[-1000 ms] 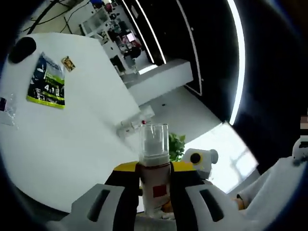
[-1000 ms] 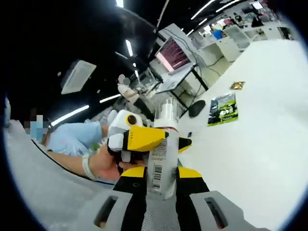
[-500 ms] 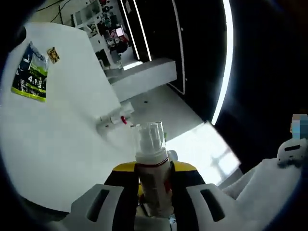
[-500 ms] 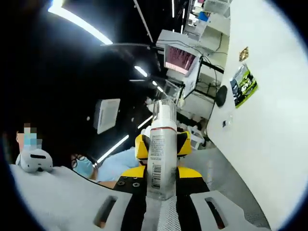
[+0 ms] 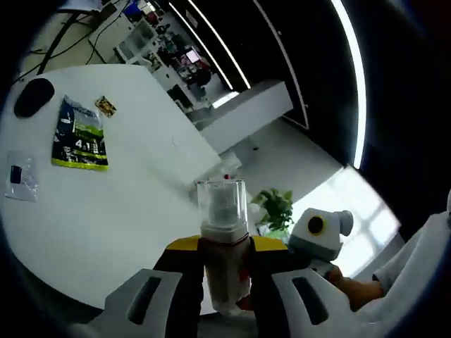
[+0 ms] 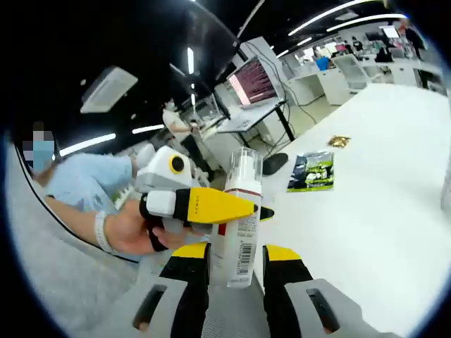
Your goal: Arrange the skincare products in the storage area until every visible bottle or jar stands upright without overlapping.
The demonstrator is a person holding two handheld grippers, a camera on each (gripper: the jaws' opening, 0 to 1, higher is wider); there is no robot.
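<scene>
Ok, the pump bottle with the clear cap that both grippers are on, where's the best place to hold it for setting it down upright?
Hold the pump bottle by its straight white body below the red band, jaws across its sides. The clear cap is narrower and might pull off. The left gripper is already shut there, and the right gripper brackets the base.

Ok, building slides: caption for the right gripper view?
Both tongs clamp one pump bottle above the white table.

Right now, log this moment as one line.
left gripper: shut on pump bottle | right gripper: shut on it | bottle above white table
</scene>
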